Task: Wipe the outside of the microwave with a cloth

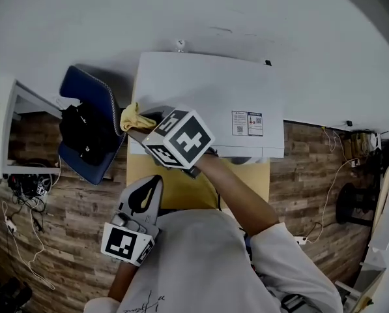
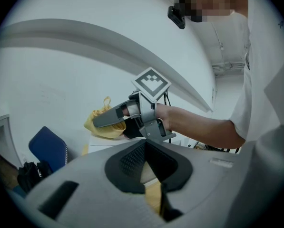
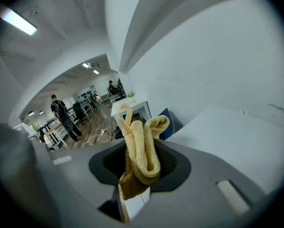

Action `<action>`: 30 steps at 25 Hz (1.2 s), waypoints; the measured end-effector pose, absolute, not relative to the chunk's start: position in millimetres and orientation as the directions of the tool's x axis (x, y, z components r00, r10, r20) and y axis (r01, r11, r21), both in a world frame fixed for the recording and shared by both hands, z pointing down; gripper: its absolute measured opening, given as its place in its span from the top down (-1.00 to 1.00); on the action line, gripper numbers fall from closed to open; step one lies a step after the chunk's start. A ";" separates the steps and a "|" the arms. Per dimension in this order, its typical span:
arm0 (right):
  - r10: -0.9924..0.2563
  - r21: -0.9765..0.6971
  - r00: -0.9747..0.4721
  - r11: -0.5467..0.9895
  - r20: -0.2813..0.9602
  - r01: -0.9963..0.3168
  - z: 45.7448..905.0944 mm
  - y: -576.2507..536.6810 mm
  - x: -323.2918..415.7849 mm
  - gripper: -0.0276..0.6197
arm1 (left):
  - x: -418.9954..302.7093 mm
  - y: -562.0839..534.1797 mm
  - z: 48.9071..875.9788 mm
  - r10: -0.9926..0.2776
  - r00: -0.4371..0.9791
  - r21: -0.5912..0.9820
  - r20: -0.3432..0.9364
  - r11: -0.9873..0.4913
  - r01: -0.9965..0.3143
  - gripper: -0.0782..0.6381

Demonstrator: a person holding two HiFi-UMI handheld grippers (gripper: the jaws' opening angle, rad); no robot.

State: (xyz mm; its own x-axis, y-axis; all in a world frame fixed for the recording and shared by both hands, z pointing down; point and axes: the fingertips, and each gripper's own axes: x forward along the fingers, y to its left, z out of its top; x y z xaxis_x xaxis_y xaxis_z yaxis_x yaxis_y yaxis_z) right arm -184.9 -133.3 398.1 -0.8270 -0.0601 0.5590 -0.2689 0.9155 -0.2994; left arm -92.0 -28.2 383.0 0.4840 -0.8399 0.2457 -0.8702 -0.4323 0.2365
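Right gripper view — folded cloth (image 3: 142, 151) clamped, long axis pointing outward.

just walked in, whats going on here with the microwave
A person appears to be wiping a white microwave that stands on a yellow table. The right gripper is shut on a folded yellow cloth and holds it at the microwave's top left edge. The left gripper hangs lower, near the person's body, jaws together and empty.

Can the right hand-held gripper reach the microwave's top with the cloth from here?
Probably yes: the right hand-held gripper holds the cloth at the top left edge of the microwave, nothing between.
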 end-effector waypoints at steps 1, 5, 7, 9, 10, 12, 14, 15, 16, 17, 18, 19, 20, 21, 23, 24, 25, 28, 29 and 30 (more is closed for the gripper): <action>-0.042 -0.324 -0.851 0.914 0.524 -0.245 393.1 -129.8 -184.5 0.54 | -93.6 -29.5 381.6 -0.848 0.471 0.235 0.243 -0.420 -0.877 0.79; -0.032 -0.369 -0.901 0.906 0.433 -0.210 378.7 -123.0 -166.2 0.53 | -96.1 -33.9 377.9 -0.869 0.439 0.229 0.229 -0.391 -0.892 0.79; -0.041 -0.378 -0.915 0.902 0.402 -0.207 372.6 -122.1 -153.0 0.53 | -94.2 -34.4 376.1 -0.869 0.441 0.221 0.225 -0.395 -0.892 0.79; -0.074 -0.363 -0.923 0.905 0.378 -0.221 366.0 -124.2 -137.9 0.53 | -90.5 -34.9 374.3 -0.867 0.446 0.220 0.222 -0.402 -0.889 0.79; -0.096 -0.347 -0.924 0.909 0.370 -0.233 363.0 -125.7 -130.0 0.53 | -88.6 -35.3 373.5 -0.866 0.449 0.221 0.221 -0.404 -0.888 0.79; -0.141 -0.318 -0.924 0.911 0.355 -0.261 358.6 -127.6 -114.7 0.53 | -84.9 -35.7 372.4 -0.865 0.452 0.223 0.220 -0.406 -0.886 0.79; -0.183 -0.297 -0.922 0.910 0.340 -0.290 356.0 -128.3 -99.9 0.53 | -80.3 -36.0 371.4 -0.865 0.454 0.223 0.214 -0.409 -0.885 0.79; -0.203 -0.287 -0.920 0.908 0.334 -0.304 355.3 -128.6 -92.5 0.53 | -77.5 -36.5 370.7 -0.865 0.456 0.221 0.210 -0.412 -0.884 0.79; -0.221 -0.279 -0.918 0.906 0.330 -0.319 354.9 -129.0 -85.1 0.53 | -74.3 -37.2 369.8 -0.865 0.459 0.220 0.205 -0.416 -0.882 0.79; -0.238 -0.274 -0.915 0.902 0.327 -0.333 354.6 -129.3 -77.9 0.53 | -70.9 -38.0 368.7 -0.863 0.463 0.220 0.200 -0.421 -0.880 0.79; -0.255 -0.270 -0.912 0.899 0.322 -0.346 354.2 -129.6 -70.9 0.53 | -67.8 -38.5 367.5 -0.862 0.468 0.222 0.195 -0.426 -0.877 0.79; -0.270 -0.267 -0.910 0.895 0.315 -0.358 353.6 -129.8 -63.9 0.53 | -64.9 -38.8 366.3 -0.860 0.473 0.224 0.190 -0.431 -0.874 0.79; -0.286 -0.266 -0.908 0.890 0.307 -0.370 353.1 -129.8 -56.9 0.53 | -62.1 -38.6 365.1 -0.859 0.476 0.227 0.187 -0.434 -0.872 0.79; -0.301 -0.265 -0.905 0.885 0.301 -0.383 352.6 -129.6 -49.5 0.53 | -59.5 -38.2 363.9 -0.858 0.479 0.231 0.182 -0.436 -0.869 0.79; -0.330 -0.266 -0.898 0.874 0.290 -0.407 351.8 -128.3 -34.2 0.53 | -55.0 -37.3 361.3 -0.859 0.483 0.248 0.170 -0.437 -0.864 0.79; -0.342 -0.266 -0.896 0.869 0.284 -0.416 351.5 -127.1 -26.6 0.53 | -53.4 -37.1 360.6 -0.860 0.482 0.254 0.166 -0.435 -0.864 0.79; -0.353 -0.264 -0.893 0.866 0.279 -0.425 351.3 -125.6 -19.1 0.53 | -52.2 -37.2 360.3 -0.863 0.478 0.255 0.166 -0.430 -0.866 0.80; -0.378 -0.259 -0.885 0.857 0.271 -0.446 353.3 -119.9 3.1 0.53 | -50.8 -37.8 360.6 -0.877 0.450 0.246 0.170 -0.405 -0.881 0.81; -0.385 -0.261 -0.882 0.853 0.271 -0.452 354.5 -117.8 10.4 0.53 | -50.7 -37.8 360.5 -0.881 0.441 0.246 0.171 -0.396 -0.885 0.81; -0.391 -0.264 -0.880 0.849 0.271 -0.458 355.7 -115.6 17.6 0.53 | -50.4 -37.5 360.3 -0.885 0.433 0.248 0.171 -0.387 -0.888 0.81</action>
